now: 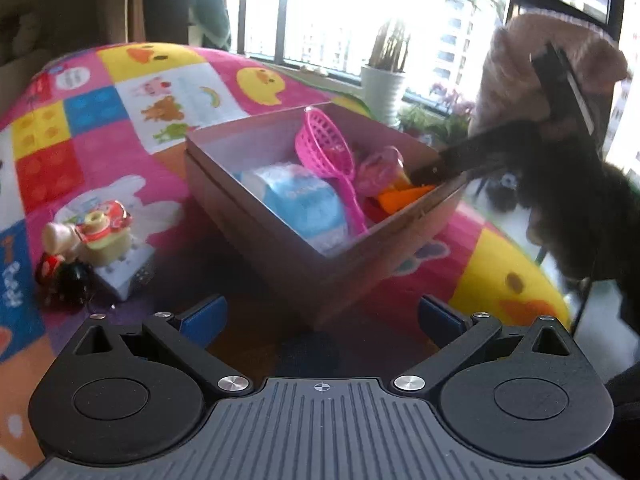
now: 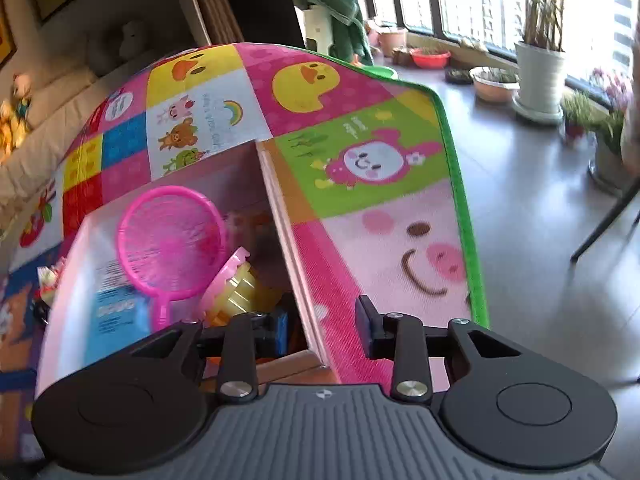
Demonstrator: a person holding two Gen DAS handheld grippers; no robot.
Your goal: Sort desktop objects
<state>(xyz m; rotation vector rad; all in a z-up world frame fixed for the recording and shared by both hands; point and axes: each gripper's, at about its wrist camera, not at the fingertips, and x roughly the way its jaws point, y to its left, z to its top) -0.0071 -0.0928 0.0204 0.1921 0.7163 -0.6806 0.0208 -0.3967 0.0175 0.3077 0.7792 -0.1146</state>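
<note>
A pinkish cardboard box (image 1: 280,256) (image 2: 280,216) stands on the colourful play mat (image 1: 120,152). In it lie a pink net scoop (image 1: 324,148) (image 2: 172,240), a blue-and-white pack (image 1: 304,200) (image 2: 108,312), a pink-and-yellow toy (image 2: 236,288) and an orange piece (image 1: 400,198). My right gripper (image 2: 322,330) (image 1: 432,172) hovers over the box's right rim. Its pads are a small gap apart, with nothing pressed between them. My left gripper (image 1: 320,318) is wide open and empty in front of the box's near corner. A cluster of small toys (image 1: 96,236) lies on the mat to the left.
A black-and-red toy (image 1: 64,276) lies beside the cluster. The mat's green edge (image 2: 460,184) drops to a grey floor (image 2: 520,220) with plant pots (image 2: 540,76) along the windows. A gloved hand (image 1: 520,80) holds the right gripper. A person (image 1: 208,0) stands at the back.
</note>
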